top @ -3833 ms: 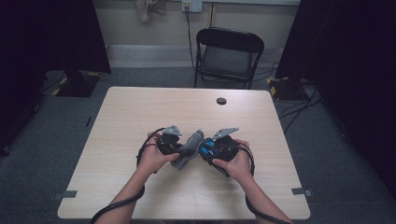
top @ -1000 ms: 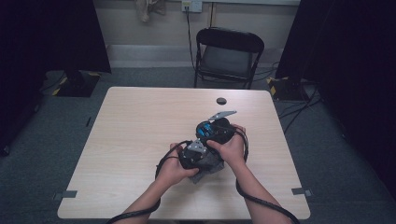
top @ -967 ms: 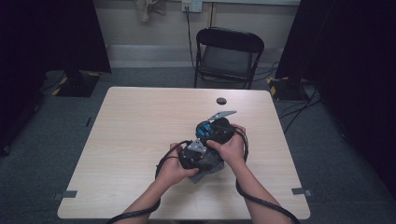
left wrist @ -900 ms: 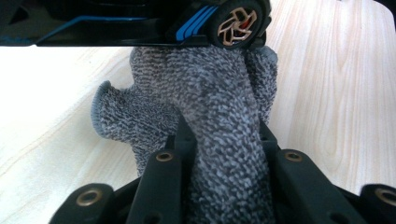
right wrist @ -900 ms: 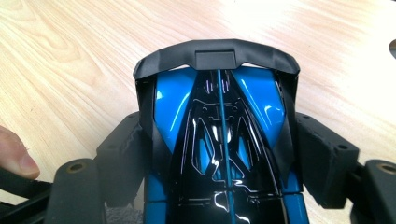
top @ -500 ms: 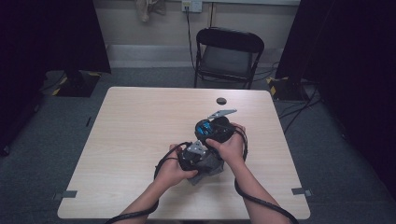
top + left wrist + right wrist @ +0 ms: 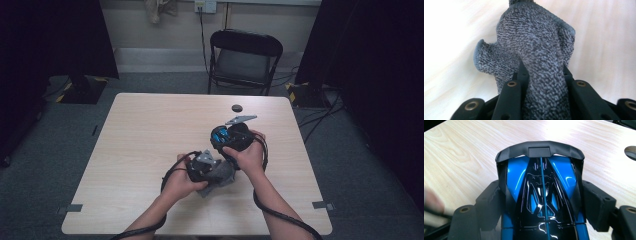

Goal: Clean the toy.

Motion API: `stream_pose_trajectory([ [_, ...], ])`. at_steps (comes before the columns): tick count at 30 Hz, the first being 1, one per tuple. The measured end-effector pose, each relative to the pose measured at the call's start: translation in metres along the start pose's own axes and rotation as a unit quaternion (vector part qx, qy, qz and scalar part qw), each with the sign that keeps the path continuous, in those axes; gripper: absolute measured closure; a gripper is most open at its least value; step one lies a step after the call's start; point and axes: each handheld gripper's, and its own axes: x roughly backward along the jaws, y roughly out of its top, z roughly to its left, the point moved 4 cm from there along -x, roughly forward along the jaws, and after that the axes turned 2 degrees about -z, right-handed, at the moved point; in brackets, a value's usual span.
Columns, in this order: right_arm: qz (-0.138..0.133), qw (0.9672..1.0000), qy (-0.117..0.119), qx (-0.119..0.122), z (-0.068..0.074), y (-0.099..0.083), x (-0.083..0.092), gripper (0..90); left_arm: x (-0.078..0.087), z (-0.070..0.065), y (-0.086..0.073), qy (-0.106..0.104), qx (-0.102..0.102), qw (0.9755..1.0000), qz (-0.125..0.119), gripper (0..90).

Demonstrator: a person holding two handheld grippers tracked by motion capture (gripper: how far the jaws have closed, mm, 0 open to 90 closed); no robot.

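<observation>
The car's (image 7: 541, 195) front runs off the right gripper view's bottom edge; the cloth (image 7: 534, 57) hides the left jaws' tips.

On the pale wood-grain tabletop (image 7: 135, 150), the left tool (image 7: 199, 169) sat near the person's edge, a little right of centre, clamped on a grey knitted cloth (image 7: 534, 50) that lay on the surface under and just right of it. The right tool (image 7: 235, 139) stood just behind and to the right, gripping a blue-and-black toy car (image 7: 541, 192). A small dark round disc (image 7: 236, 107) lay farther back, apparently flat. Behind the tabletop stood a black folding metal chair (image 7: 245, 55).
</observation>
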Motion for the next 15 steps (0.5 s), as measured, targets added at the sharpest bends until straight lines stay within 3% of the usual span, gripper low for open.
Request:
stream_pose_trajectory([
  [2,-0.001,1.0,-0.001,0.002,0.001,0.0,0.003,26.0,0.01,0.014,0.0,0.03,0.013,0.9995,-0.002,71.5],
  [7,-0.003,1.0,0.004,0.004,0.004,-0.006,0.008,26.0,0.029,0.043,0.003,0.067,0.044,0.9967,-0.013,71.4],
  [11,-0.003,1.0,0.008,0.003,0.006,-0.009,0.01,26.0,0.03,0.055,0.005,0.082,0.053,0.9951,-0.013,71.4],
  [15,-0.004,0.9999,0.013,0.006,0.009,-0.009,0.011,26.0,0.026,0.058,0.008,0.085,0.063,0.9943,-0.015,71.5],
])
